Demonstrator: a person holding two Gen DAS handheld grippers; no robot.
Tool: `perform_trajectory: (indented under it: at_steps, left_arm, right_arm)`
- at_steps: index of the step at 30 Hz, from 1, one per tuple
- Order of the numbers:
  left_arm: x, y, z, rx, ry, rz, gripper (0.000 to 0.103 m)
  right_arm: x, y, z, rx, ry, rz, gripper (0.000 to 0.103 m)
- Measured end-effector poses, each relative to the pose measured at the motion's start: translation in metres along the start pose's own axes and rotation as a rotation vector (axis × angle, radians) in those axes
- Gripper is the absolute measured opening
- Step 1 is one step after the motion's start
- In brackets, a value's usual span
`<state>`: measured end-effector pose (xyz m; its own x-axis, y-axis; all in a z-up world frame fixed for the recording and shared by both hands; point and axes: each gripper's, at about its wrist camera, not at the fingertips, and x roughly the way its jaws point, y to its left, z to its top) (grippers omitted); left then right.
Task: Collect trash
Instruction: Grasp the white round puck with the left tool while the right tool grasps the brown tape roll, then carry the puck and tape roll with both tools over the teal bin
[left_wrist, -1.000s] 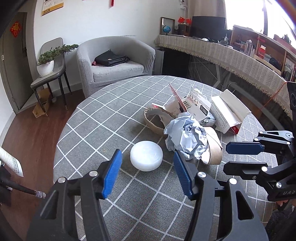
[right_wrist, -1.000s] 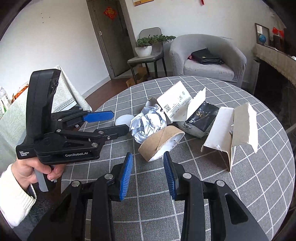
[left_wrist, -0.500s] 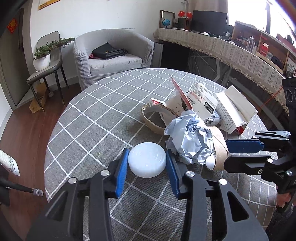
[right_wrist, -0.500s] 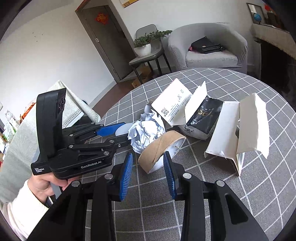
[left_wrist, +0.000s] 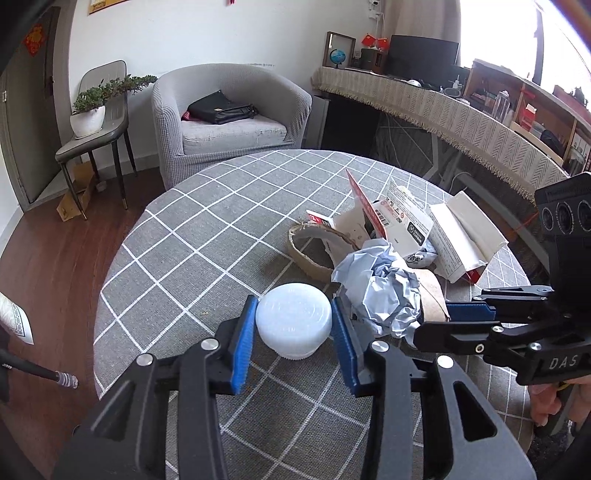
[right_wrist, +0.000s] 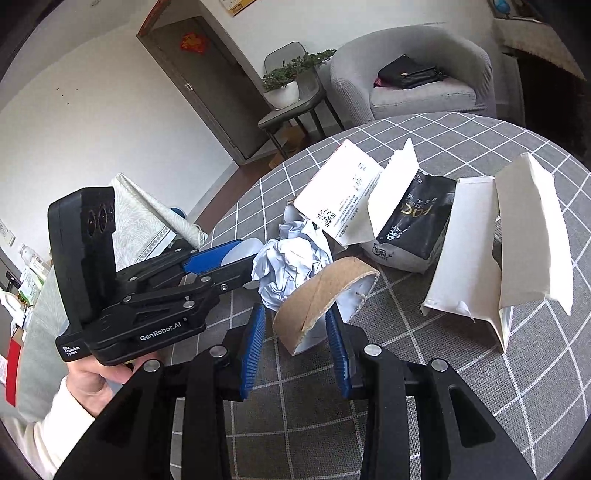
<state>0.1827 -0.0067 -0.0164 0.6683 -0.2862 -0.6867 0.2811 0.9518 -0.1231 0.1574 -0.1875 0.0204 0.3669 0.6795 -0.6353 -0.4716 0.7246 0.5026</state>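
Two grippers work over a round bench (left_wrist: 207, 236) covered in a grey cloth with a white grid. The left gripper (left_wrist: 293, 334) has its blue-padded fingers (left_wrist: 242, 343) clamped on the sides of one white translucent plastic lid (left_wrist: 293, 321), a shallow round cap that sits at the near edge of the trash pile, just beside a crumpled ball of pale blue paper (left_wrist: 384, 291). The right gripper (right_wrist: 295, 332) has its fingers (right_wrist: 252, 343) set on either side of one brown cardboard tape core (right_wrist: 325, 295), which lies tilted on the bench touching the blue paper ball (right_wrist: 291, 262); the pads are close to the core's wall, but I cannot tell whether they press it or stand slightly apart from it. Counting the trash in the right wrist view: one paper ball, one tape core, one opened white carton with printed text and a QR code (right_wrist: 340, 199), one black tissue packet (right_wrist: 417, 229) lying partly under that carton's flap, and one torn white cardboard box (right_wrist: 517, 236) standing open and well to the right. The left wrist view adds one low woven ring-shaped basket (left_wrist: 314, 251) behind the paper ball, with a scrap of cardboard resting on its rim; what lies inside it is hidden. Beyond the bench stand one grey armchair (left_wrist: 221, 118) holding one black bag (left_wrist: 219, 112), and one chair carrying one potted plant (left_wrist: 90, 110).
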Motion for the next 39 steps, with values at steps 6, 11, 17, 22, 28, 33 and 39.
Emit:
perform_trajectory:
  at_steps: [6, 11, 17, 22, 28, 33, 39]
  left_arm:
    - [-0.013, 0.004, 0.001, -0.028, -0.053, 0.006, 0.043]
    - [-0.023, 0.006, 0.003, -0.054, -0.089, 0.002, 0.042]
    - [-0.035, 0.01, -0.002, -0.068, -0.105, 0.012, 0.043]
    - [-0.047, 0.016, -0.011, -0.08, -0.102, 0.042, 0.043]
    - [-0.064, 0.029, -0.025, -0.118, -0.092, 0.094, 0.043]
    - [-0.084, 0.042, -0.04, -0.132, -0.095, 0.128, 0.042]
    - [-0.102, 0.061, -0.061, -0.159, -0.083, 0.171, 0.043]
  right_arm:
    - [-0.008, 0.007, 0.001, -0.023, -0.021, -0.025, 0.012]
    - [-0.01, 0.01, 0.001, -0.042, -0.025, -0.038, 0.01]
    - [-0.014, 0.025, 0.002, -0.089, -0.048, -0.07, 0.01]
    - [-0.015, 0.04, -0.002, -0.112, -0.06, -0.068, 0.01]
    - [-0.013, 0.062, -0.008, -0.153, -0.077, -0.062, 0.01]
    - [-0.013, 0.078, -0.014, -0.175, -0.096, -0.037, 0.01]
    - [-0.009, 0.102, -0.019, -0.204, -0.118, -0.016, 0.01]
